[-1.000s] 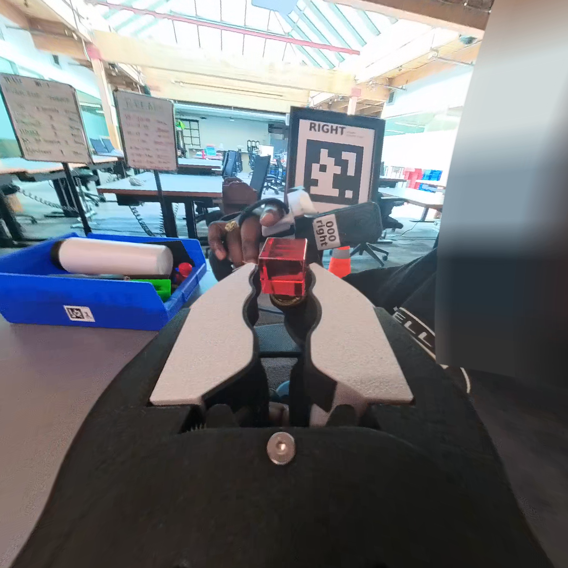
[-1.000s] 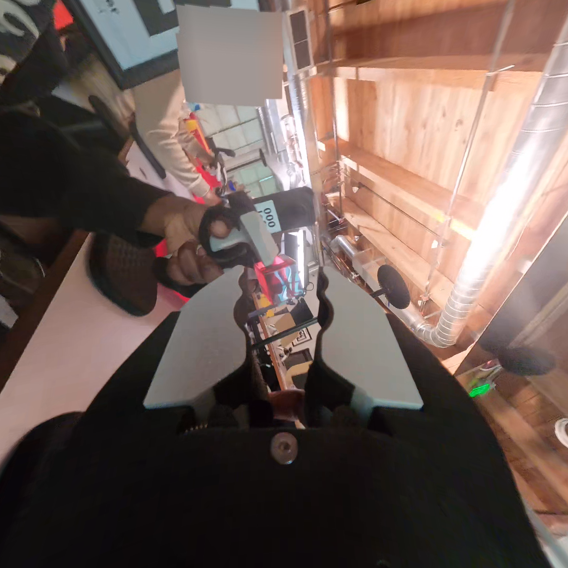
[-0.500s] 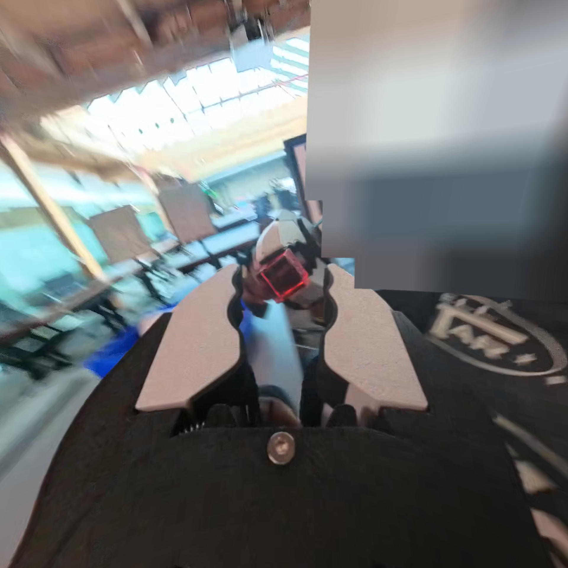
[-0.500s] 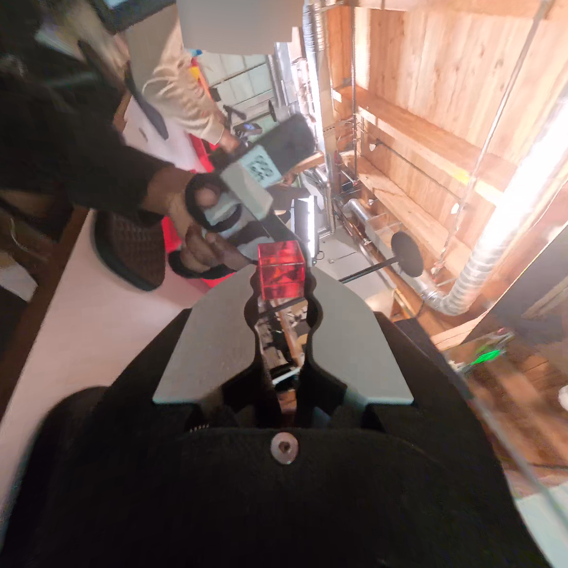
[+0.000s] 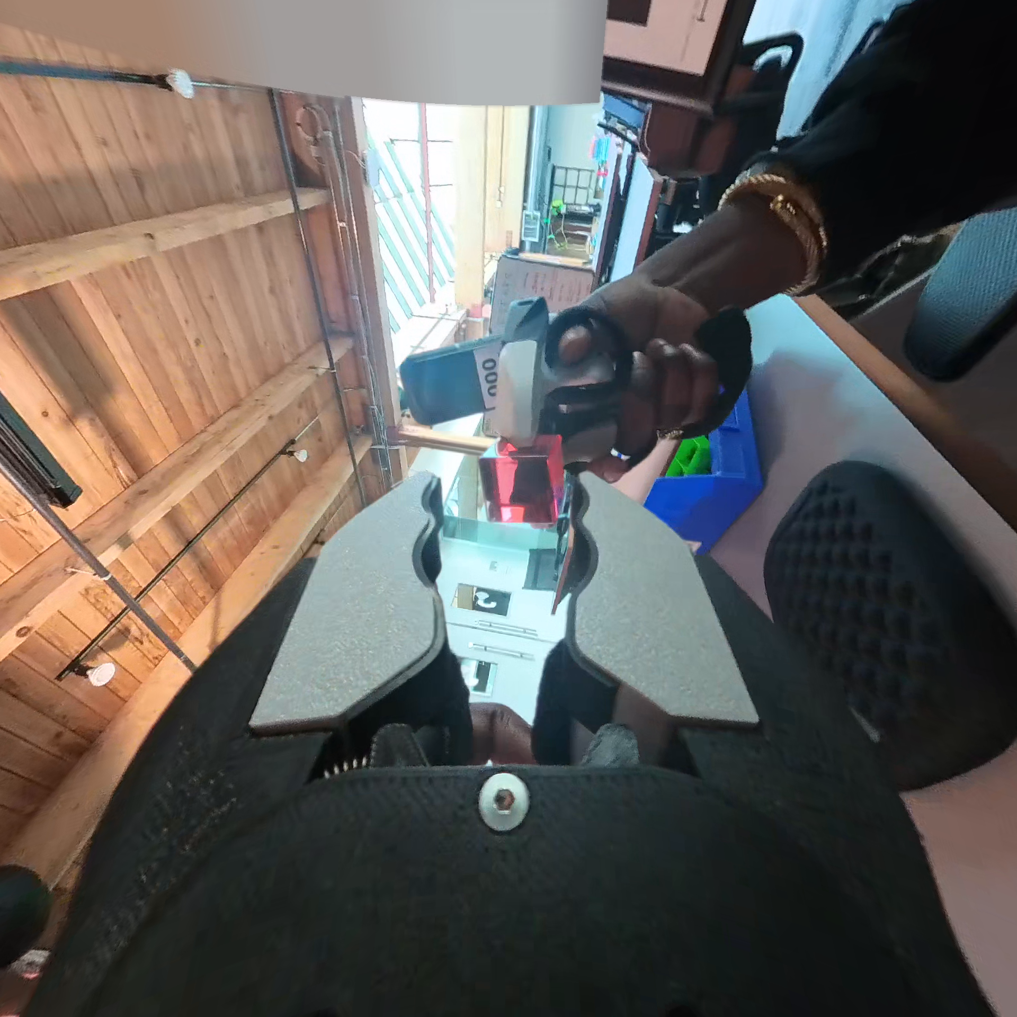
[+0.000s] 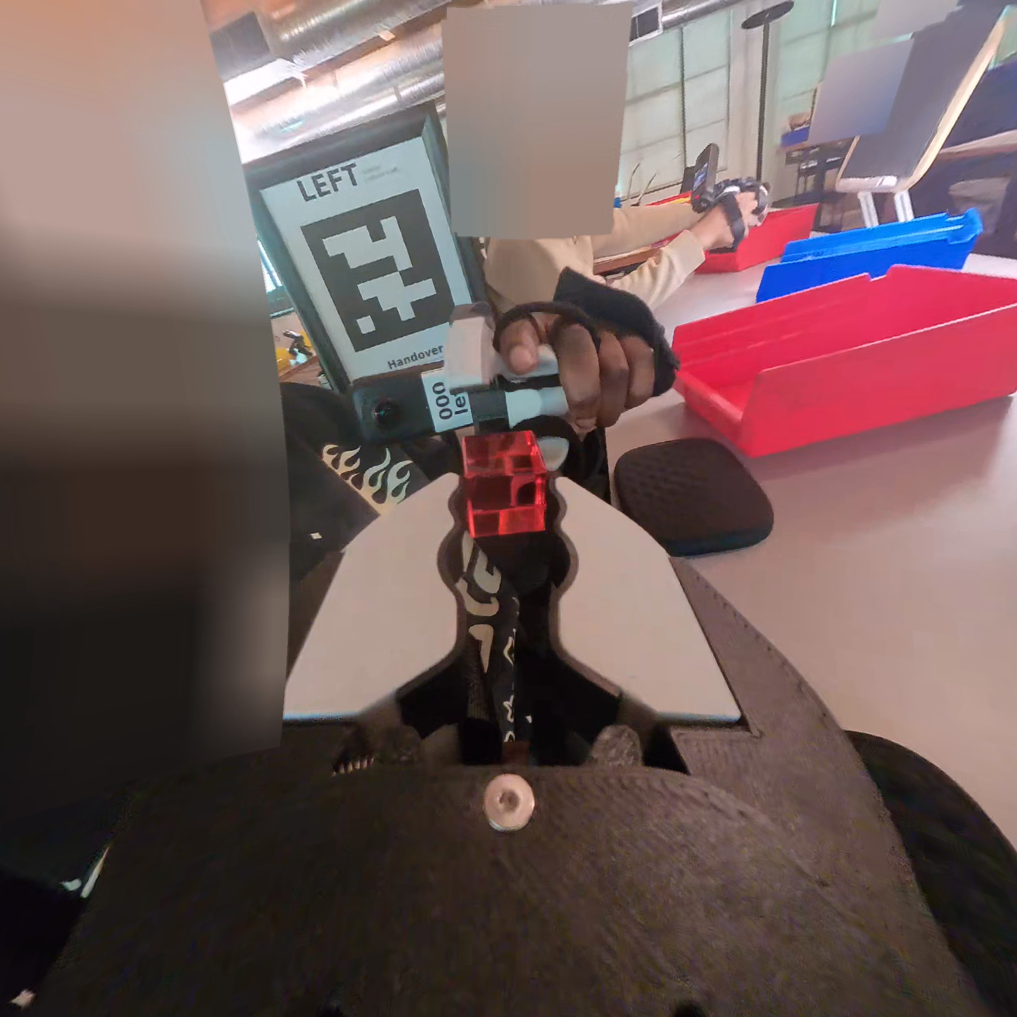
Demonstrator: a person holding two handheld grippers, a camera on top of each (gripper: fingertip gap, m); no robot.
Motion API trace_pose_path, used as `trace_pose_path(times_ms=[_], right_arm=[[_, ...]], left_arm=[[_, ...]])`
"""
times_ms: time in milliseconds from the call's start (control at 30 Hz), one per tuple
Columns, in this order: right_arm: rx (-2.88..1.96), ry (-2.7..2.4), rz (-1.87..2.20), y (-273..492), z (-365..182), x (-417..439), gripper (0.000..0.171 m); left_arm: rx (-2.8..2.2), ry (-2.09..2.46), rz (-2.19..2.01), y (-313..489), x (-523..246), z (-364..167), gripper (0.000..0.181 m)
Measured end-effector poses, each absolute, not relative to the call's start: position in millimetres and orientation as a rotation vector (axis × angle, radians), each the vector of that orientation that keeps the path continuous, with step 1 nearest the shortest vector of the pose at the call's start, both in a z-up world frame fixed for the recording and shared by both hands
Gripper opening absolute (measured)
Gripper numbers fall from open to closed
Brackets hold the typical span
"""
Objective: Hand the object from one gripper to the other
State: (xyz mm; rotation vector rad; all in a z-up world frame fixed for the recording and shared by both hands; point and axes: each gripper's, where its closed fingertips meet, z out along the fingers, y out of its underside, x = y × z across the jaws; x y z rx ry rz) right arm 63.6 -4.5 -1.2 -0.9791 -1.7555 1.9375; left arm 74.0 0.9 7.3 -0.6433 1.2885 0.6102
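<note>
A clear red cube (image 6: 505, 484) is clamped between the fingertips of my right gripper (image 6: 505, 495), which is shut on it. In the left wrist view my left gripper (image 5: 503, 487) is open, its jaws well apart. The cube (image 5: 523, 484) sits between the left fingertips, close to the right-hand finger (image 5: 633, 594), with a gap on the other side. The right gripper (image 5: 545, 435), held by a hand (image 5: 660, 352), grips the cube from the far side. In the right wrist view a hand (image 6: 583, 374) holds the left gripper just behind the cube.
A red bin (image 6: 853, 357) and a blue bin (image 6: 869, 247) stand on the grey table (image 6: 825, 578) to the right. A black pad (image 6: 693, 495) lies near the grippers. A marker board (image 6: 379, 275) stands behind. A second person's sleeve (image 6: 633, 258) reaches over the far table. My two grippers' fingertips are within a few centimetres of each other.
One second ago my left gripper held the cube and the right was open. The right closed on it, the left opened, and both grippers have since rotated.
</note>
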Motion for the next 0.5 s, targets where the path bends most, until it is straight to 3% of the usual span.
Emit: trace_pose_path(times_ms=[367, 500], right_arm=[[-0.996, -1.783, 1.894, -5, -6, 62, 0.027], [-0.844, -1.671, 1.704, 7, 8, 60, 0.040]], left_arm=[[-0.793, 1.269, 0.494, 9, 73, 2, 0.027], [-0.915, 1.085, 0.204, 8, 62, 22, 0.026]])
